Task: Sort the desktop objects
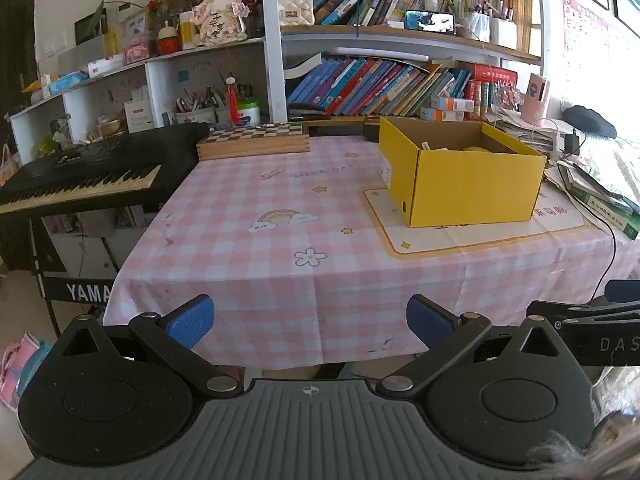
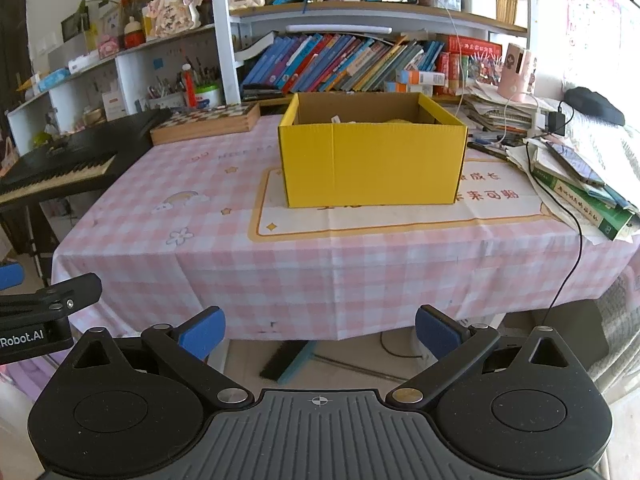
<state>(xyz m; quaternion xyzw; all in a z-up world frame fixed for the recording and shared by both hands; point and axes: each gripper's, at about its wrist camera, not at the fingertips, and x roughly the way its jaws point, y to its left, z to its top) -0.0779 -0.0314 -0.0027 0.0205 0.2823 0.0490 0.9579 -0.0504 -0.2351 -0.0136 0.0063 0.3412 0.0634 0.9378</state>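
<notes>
Both tools hang off the near table edge with jaws spread wide and nothing between them: the left gripper [image 1: 310, 320] and the right gripper [image 2: 320, 330]. The yellow box [image 2: 372, 168] sits at twelve o'clock in the right view, at one o'clock in the left view, on a printed mat [image 2: 400, 216]. Its contents barely show. Corrugated card looks light yet crushable; a wall's top rim seems the safest hold.

A black keyboard [image 1: 80, 172] stood left of the pink checked tablecloth [image 1: 280, 248], a wooden chessboard box [image 1: 254, 141] lay at its far edge, shelves of books [image 2: 340, 62] rose behind, and a broom [image 2: 286, 362] lay on the floor below.
</notes>
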